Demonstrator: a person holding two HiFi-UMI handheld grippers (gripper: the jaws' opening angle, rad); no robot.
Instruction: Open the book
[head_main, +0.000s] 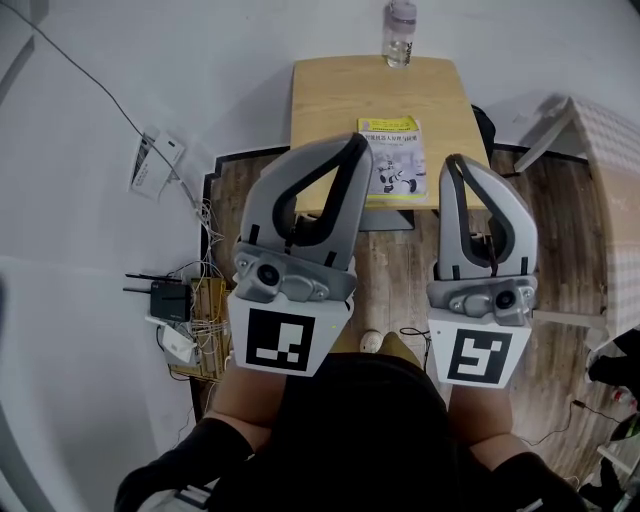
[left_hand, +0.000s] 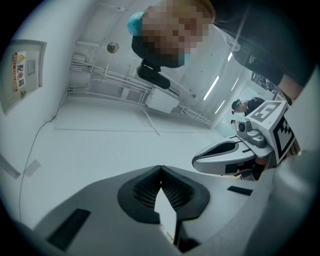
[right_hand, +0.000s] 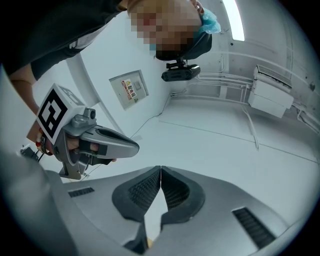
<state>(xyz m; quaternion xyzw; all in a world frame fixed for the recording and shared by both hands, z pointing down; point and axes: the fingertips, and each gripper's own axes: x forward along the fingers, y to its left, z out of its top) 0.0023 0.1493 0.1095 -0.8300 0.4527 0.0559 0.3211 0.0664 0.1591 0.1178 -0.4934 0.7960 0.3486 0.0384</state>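
The book (head_main: 399, 152), closed, with a yellow-edged cover, lies at the near edge of a small wooden table (head_main: 330, 95). My left gripper (head_main: 357, 142) is held up in front of me, and its tip covers the book's left edge in the head view. My right gripper (head_main: 453, 163) rises beside it, just right of the book. In the left gripper view the left gripper (left_hand: 160, 168) has its pads meeting with nothing between them, and the right gripper (left_hand: 235, 154) shows beside it. The right gripper (right_hand: 160, 170) is likewise shut and empty, with the left gripper (right_hand: 95, 142) in view.
A clear water bottle (head_main: 400, 32) stands at the table's far edge. On the floor to the left lie a router (head_main: 168, 297), a tangle of cables and a power strip (head_main: 155, 160). Another table (head_main: 600, 150) stands at the right. Both gripper views look up at wall and ceiling.
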